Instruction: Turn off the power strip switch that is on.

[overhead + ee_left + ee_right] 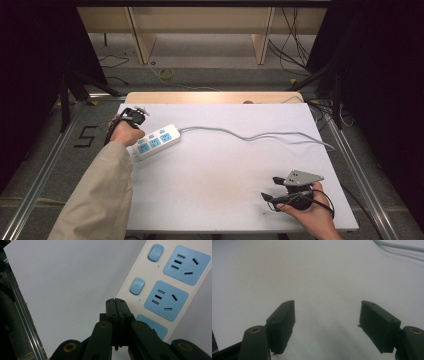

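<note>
Fingers (116, 301) on the left gripper are pressed together right beside the power strip (167, 287), its length running up past them, while the right gripper (327, 325) sits spread, far off.

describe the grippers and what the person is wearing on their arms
Both grippers have black jaws with flat rectangular pads and brass-coloured pivot pins. The right gripper carries a grey three-cornered plate on top and trails a black cable. The left gripper is black too. The left arm wears a beige sleeve.
</note>
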`<state>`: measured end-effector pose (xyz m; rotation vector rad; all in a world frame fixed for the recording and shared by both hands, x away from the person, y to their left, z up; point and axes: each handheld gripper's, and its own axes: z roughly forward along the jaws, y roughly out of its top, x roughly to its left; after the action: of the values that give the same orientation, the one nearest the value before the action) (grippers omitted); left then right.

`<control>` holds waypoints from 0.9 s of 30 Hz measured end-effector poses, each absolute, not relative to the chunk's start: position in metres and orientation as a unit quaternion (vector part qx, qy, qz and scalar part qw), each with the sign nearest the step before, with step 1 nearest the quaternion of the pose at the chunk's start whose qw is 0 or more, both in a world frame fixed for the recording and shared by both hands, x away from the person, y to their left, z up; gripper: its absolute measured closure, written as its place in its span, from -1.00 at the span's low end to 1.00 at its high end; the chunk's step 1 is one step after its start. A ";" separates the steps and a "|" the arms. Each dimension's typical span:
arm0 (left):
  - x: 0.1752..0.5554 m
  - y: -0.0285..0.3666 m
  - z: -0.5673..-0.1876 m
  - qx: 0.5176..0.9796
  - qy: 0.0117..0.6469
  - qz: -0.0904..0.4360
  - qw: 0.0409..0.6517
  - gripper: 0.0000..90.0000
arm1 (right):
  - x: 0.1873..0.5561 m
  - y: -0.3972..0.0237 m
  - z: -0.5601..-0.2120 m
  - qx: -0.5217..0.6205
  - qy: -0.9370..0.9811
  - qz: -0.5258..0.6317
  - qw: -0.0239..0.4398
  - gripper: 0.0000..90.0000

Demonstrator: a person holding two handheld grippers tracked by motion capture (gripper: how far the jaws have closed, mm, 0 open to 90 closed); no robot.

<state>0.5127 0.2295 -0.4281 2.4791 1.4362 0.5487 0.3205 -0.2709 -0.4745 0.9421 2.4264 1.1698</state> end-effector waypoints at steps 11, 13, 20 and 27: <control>0.514 0.227 -0.434 0.850 0.483 0.180 0.106 0.99 | 0.321 -0.271 -0.475 0.327 0.841 0.406 0.143 -0.34; 0.514 0.227 -0.434 0.852 0.481 0.178 0.104 0.99 | 0.321 -0.271 -0.475 0.327 0.841 0.406 0.143 -0.34; 0.513 0.228 -0.435 0.854 0.479 0.174 0.103 0.99 | 0.321 -0.271 -0.475 0.328 0.842 0.406 0.141 -0.34; 0.514 0.229 -0.437 0.855 0.481 0.168 0.099 0.99 | 0.321 -0.270 -0.475 0.328 0.842 0.405 0.141 -0.34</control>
<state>0.5135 0.2293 -0.4369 2.5283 1.4234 0.4967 0.3207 -0.2705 -0.4746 0.9462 2.4311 1.1684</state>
